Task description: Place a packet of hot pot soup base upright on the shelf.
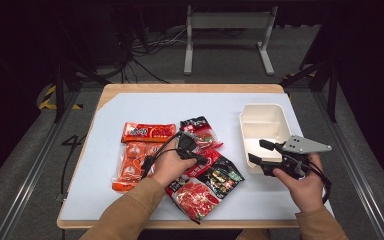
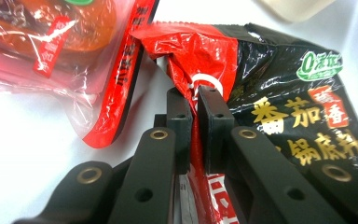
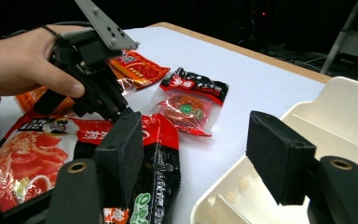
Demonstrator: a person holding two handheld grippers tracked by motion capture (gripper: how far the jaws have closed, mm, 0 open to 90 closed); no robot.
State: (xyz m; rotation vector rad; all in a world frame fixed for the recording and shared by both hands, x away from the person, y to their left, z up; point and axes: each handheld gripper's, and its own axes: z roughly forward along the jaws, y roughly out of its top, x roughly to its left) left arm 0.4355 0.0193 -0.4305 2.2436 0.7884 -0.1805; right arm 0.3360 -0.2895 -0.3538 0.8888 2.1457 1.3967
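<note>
My left gripper [image 1: 200, 158] is shut on the red top edge of a red-and-black sauce packet [image 1: 219, 175]; in the left gripper view its jaws [image 2: 195, 116] pinch that crumpled edge of the packet [image 2: 279, 79]. This packet lies in a heap with a large red packet showing tomatoes [image 1: 194, 197]. My right gripper [image 1: 258, 151] is open and holds nothing, with its jaws over the front left corner of a cream tray [image 1: 262, 114]. From the right gripper view [image 3: 200, 154] I see the tray's wall [image 3: 345, 107] and the left gripper [image 3: 120, 110] on the packets.
An orange packet [image 1: 147, 131], a clear pack of orange sachets [image 1: 131, 164] and a red-and-black packet with a clear window [image 1: 200, 131] lie left of the tray on the white mat [image 1: 145, 105]. The tray has nothing in it.
</note>
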